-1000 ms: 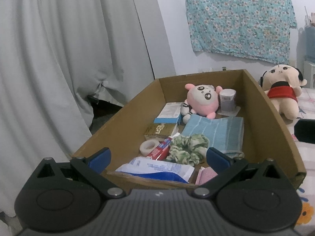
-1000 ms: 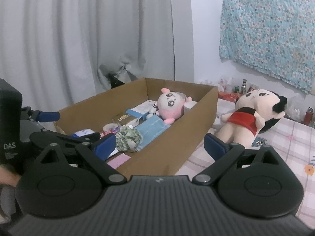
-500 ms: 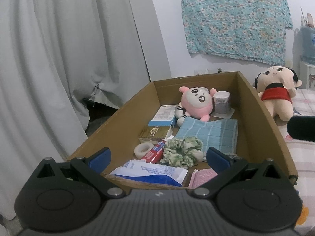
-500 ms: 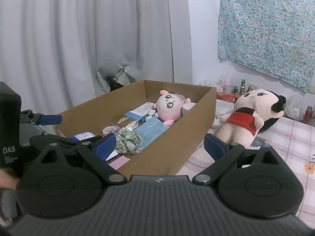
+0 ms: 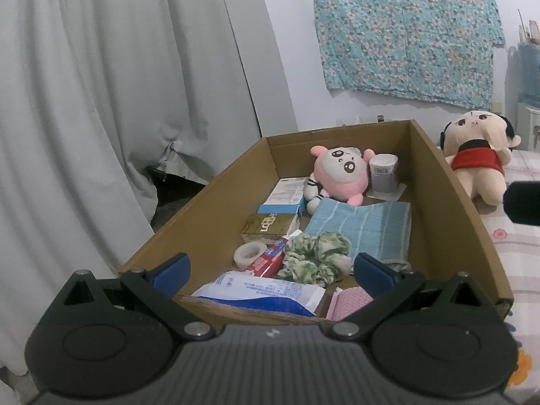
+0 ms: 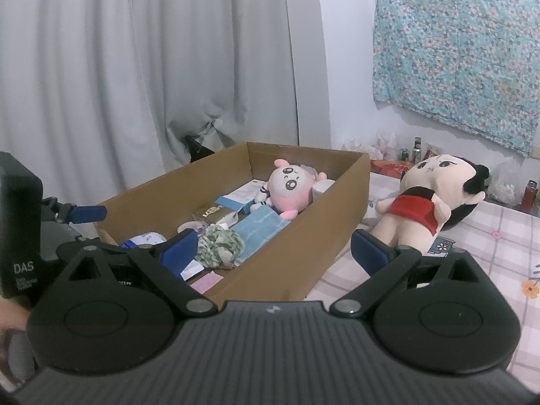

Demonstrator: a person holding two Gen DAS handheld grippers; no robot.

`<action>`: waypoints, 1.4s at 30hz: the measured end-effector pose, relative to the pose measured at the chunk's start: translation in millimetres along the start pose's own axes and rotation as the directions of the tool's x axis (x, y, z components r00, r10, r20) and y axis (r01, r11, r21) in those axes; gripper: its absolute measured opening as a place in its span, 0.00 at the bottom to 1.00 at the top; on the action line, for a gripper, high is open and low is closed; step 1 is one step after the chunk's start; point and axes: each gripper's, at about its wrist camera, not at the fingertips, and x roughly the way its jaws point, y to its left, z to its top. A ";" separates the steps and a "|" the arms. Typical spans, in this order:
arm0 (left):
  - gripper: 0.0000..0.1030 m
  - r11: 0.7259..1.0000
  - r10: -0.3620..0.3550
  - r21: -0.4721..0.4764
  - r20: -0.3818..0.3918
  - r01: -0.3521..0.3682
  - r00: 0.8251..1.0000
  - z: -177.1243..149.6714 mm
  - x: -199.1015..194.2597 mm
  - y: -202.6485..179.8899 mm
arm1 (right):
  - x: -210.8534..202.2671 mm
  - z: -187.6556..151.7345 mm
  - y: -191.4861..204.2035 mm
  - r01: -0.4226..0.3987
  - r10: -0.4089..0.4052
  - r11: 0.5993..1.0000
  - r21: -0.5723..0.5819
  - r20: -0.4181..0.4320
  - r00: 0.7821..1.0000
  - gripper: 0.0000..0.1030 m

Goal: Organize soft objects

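The left gripper [image 5: 271, 271] hangs over the near end of the long brown cardboard box [image 5: 449, 199], its blue-padded fingers spread wide with nothing between them; the right gripper [image 6: 273, 248] hovers beside the box's right wall, its fingers likewise spread wide and empty; inside the box, a round pink plush toy with big dark eyes [image 5: 339, 177] leans at the far end, just beside a small white plastic cup [image 5: 383, 173]; a folded light-blue striped towel [image 5: 364, 227] lies in front of the plush, and a green-and-white fabric scrunchie [image 5: 315, 260] rests on the towel's near edge; a red toothpaste tube [image 5: 268, 263], a roll of clear tape [image 5: 246, 254], a blue-and-white carton [image 5: 283, 199] and a blue-and-white plastic pack [image 5: 263, 293] fill the left side; outside the box, a large cream plush doll with black hair and a red top [image 6: 428, 199] lies on the pink checked bedsheet [image 6: 499, 236], near the box's right wall; grey curtains [image 5: 101, 101] hang behind.
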 end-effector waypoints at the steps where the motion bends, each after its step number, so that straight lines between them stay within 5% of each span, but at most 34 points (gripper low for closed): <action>1: 1.00 1.000 -0.002 -0.001 -0.001 0.002 1.000 0.1 0.1 0.1 | -0.7 0.3 0.0 -0.001 0.001 1.000 0.002 0.002 1.000 0.95; 20: 1.00 0.998 -0.034 -0.060 -0.023 0.033 0.999 -1.0 2.6 7.4 | -0.9 -0.8 -0.3 0.002 -0.002 1.000 0.000 -0.008 1.000 0.96; 42: 1.00 1.000 -0.012 -0.006 0.007 0.012 1.000 -0.5 -4.1 -0.1 | 3.7 -4.8 -0.9 -0.004 0.003 1.000 -0.017 -0.021 1.000 0.97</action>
